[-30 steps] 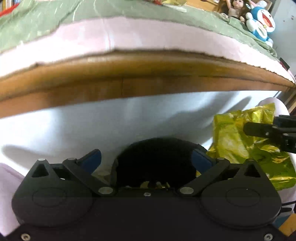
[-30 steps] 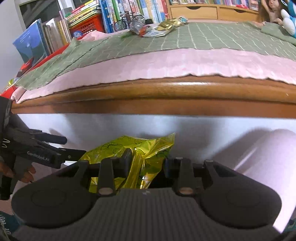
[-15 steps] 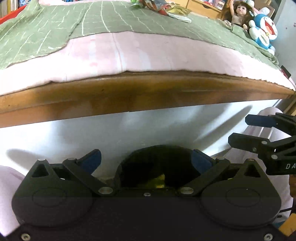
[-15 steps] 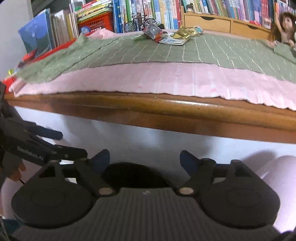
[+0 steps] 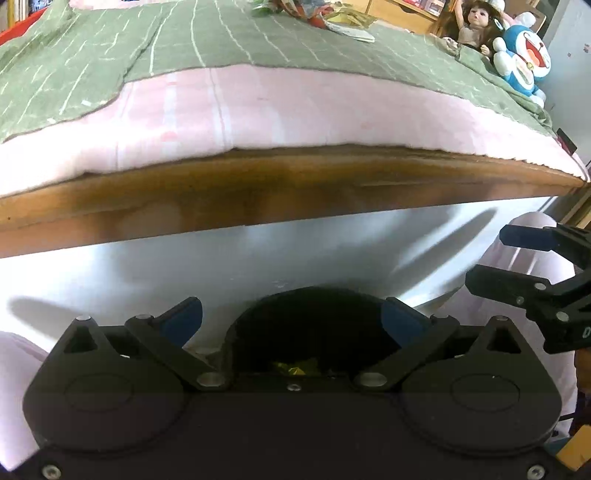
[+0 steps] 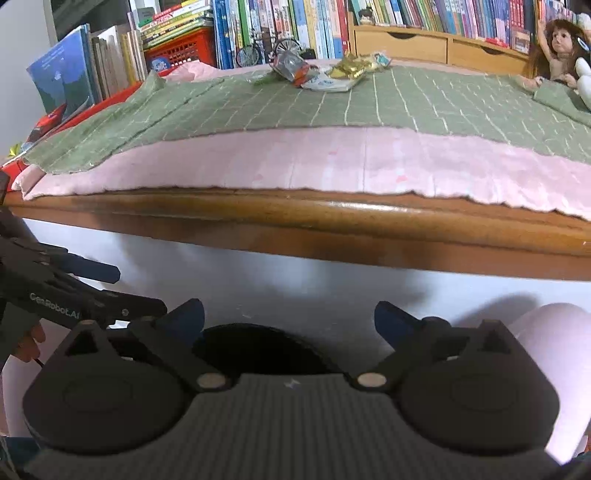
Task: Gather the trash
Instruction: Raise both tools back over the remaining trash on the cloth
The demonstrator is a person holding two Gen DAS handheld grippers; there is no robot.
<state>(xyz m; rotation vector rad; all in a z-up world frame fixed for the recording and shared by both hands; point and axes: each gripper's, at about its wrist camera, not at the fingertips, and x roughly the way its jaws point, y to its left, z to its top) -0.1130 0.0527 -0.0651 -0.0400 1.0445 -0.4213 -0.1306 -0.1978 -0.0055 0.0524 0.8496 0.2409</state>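
Lying in bin (image 5: 306, 328), wrapper (image 5: 291, 368) below opening fingers (image 5: 400, 321).

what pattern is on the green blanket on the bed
A grid of thin white lines on sage green blanket; clearest in the right wrist view.

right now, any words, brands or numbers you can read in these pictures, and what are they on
"GenRobot.AI": white print on the side of the left gripper, seen in the right wrist view.
Book spines on the shelf: too small and blurred to read.
White mark on the right gripper: cut off at the picture's edge, unreadable.
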